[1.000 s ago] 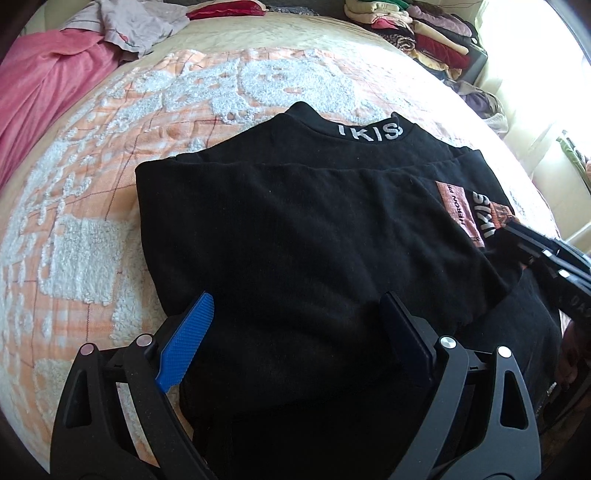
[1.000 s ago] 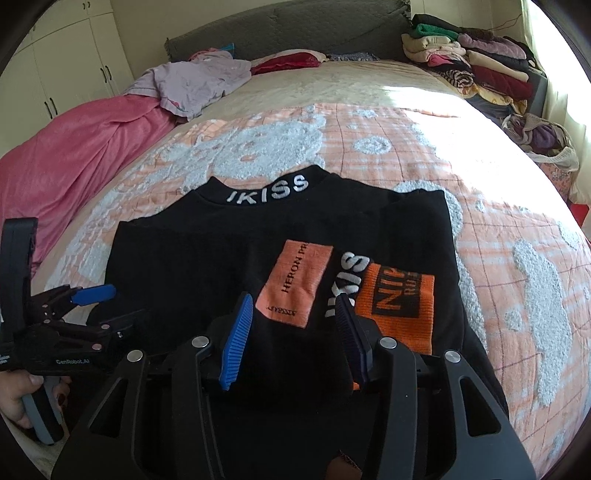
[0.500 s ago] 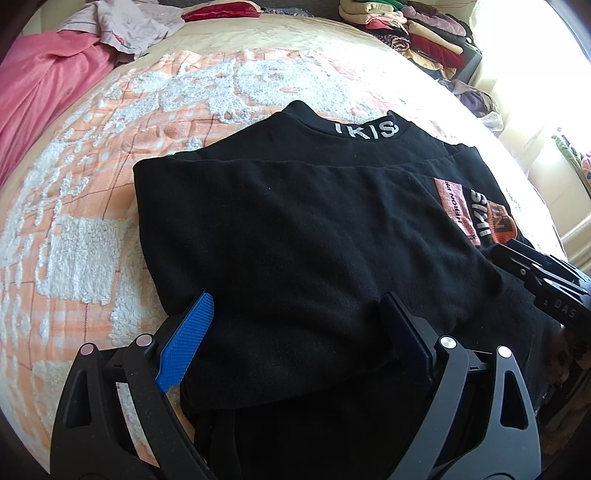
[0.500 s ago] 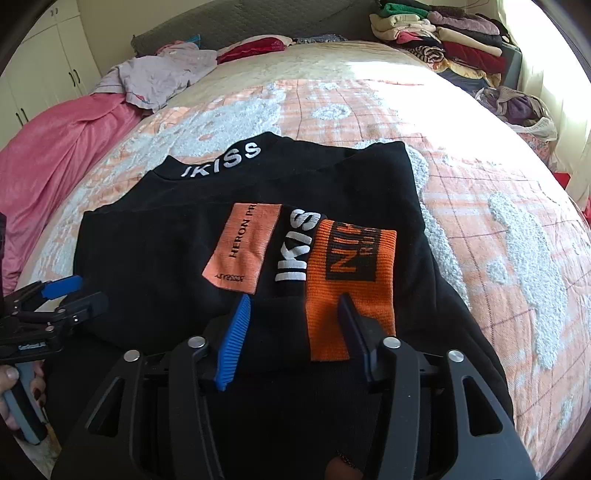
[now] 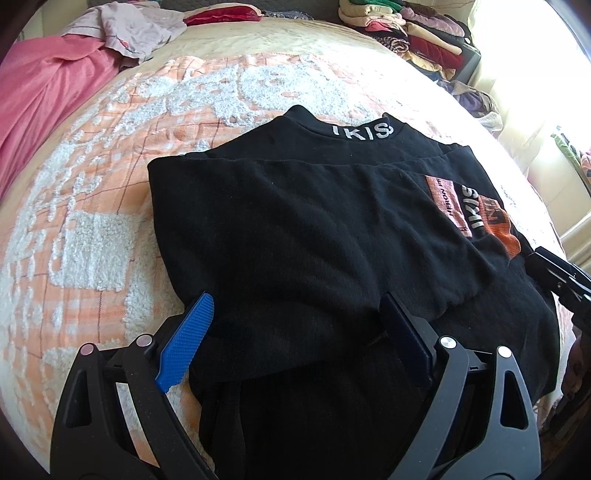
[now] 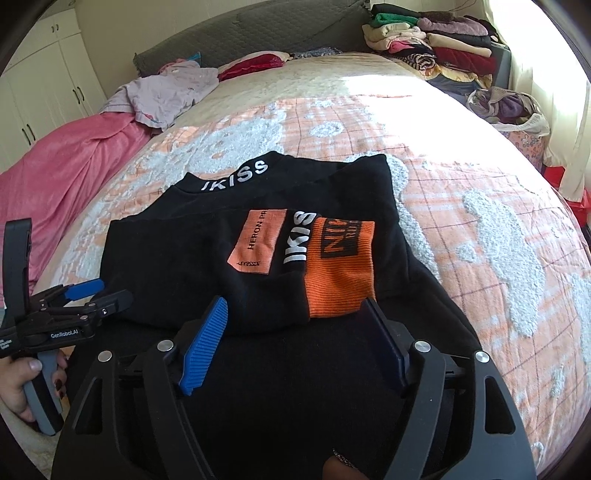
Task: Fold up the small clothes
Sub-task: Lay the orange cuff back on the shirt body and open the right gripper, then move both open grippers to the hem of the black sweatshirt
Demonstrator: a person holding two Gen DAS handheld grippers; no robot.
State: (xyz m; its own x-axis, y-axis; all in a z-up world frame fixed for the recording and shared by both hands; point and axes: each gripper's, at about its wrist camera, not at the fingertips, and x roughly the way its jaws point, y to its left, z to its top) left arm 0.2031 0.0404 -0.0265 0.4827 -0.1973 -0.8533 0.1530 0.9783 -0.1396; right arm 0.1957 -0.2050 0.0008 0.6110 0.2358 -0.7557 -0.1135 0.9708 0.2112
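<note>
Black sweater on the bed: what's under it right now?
The black sweater lies on the orange-and-white bedspread, which shows on all sides. Its lower part is folded up over the chest, orange cuff on top. Anything under the folded layers is covered.

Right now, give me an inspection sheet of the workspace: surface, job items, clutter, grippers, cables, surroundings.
Surface: orange-and-white tufted bedspread on a bed.
Job's things: black knit sweater with white IKISS collar lettering, sleeves folded across the front, orange cuff on top.
Clutter: crumpled lilac garment, pink blanket, dark red cushion.
Grippers: left hand-held gripper open over the sweater's near left part; right hand-held gripper open just below the orange cuff.
Cables: nothing seen.
Surroundings: stack of folded clothes, white wardrobe doors, grey padded headboard.
</note>
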